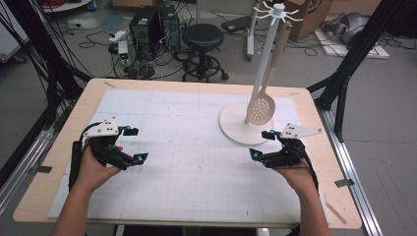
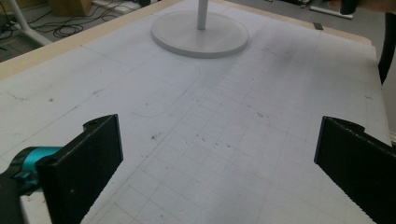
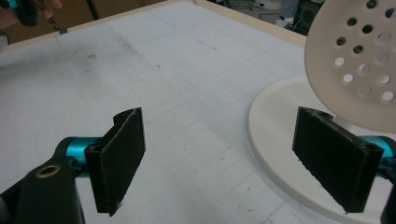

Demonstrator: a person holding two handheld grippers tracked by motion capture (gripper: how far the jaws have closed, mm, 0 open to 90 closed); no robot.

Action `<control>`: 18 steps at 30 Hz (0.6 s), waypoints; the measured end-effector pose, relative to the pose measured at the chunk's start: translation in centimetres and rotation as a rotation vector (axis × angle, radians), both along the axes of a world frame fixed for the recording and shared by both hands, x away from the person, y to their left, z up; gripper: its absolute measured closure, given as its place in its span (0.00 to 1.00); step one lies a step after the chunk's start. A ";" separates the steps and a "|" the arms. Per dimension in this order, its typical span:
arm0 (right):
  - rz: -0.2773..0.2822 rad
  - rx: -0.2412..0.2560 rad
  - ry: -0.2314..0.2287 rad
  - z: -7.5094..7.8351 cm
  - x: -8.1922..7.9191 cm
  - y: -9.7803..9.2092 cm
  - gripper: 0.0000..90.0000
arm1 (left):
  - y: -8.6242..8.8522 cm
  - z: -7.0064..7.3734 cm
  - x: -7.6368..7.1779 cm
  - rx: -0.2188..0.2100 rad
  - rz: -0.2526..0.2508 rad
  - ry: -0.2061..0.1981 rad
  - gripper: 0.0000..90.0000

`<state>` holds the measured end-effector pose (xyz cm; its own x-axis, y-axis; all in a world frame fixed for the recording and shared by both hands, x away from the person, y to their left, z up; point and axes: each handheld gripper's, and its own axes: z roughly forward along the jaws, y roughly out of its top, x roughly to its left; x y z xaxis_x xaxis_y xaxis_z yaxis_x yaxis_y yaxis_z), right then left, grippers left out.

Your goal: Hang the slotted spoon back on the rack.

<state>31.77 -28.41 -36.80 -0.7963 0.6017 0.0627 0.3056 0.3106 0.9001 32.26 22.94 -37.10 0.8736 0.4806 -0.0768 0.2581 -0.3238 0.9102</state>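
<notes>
The right gripper (image 1: 262, 144) hovers with jaws apart, nothing between them, just beside the stand (image 1: 235, 129). The skimmer (image 1: 260, 108) hangs from the stand's hook right ahead of that gripper, the pole behind it. The left gripper (image 1: 134, 144) is well apart, jaws spread over the bare mat (image 1: 196, 167). The right gripper view shows the skimmer's holes (image 3: 359, 49) close above one jaw; the left gripper view shows the stand's base (image 2: 201, 35) far ahead.
</notes>
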 end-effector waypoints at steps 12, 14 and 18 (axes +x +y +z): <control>-0.006 0.009 0.000 0.0 0.0 -0.2 0.18 | -0.2 -0.2 0.1 0.010 -0.009 0.004 0.02; -0.008 0.012 -0.002 0.1 -0.1 -0.3 0.18 | -0.2 -0.2 0.0 0.003 -0.009 0.005 0.02; -0.013 0.008 -0.003 0.1 0.0 -0.3 0.18 | -0.2 -0.2 0.0 0.004 -0.008 0.004 0.02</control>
<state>31.79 -28.75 -36.75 -0.7885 0.6116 0.0657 0.3072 0.2991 0.9034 32.28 22.72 -37.29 0.8769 0.4743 -0.0782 0.2590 -0.3293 0.9080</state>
